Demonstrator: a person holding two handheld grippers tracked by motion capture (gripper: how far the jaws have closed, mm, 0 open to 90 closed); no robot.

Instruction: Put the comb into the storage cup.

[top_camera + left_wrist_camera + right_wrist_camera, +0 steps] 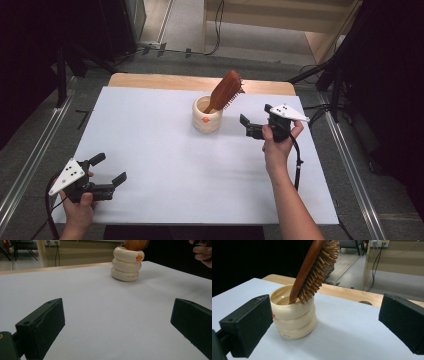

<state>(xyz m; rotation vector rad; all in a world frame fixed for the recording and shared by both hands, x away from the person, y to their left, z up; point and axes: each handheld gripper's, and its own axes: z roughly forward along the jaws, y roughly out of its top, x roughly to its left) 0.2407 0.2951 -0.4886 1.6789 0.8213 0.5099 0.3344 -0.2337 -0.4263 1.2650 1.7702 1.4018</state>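
Cream cup (207, 116) stands at the table's (165, 150) far middle; wooden hairbrush (225, 91) leans inside, handle down. Right gripper (248, 126) released, just beside it. Left gripper (109, 170) released, near corner.

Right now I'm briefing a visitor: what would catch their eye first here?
A brown hairbrush leaning handle-down in a cream ribbed cup at the table's far middle. The right gripper hovers open just beside the cup; the left gripper rests open at the near left corner.
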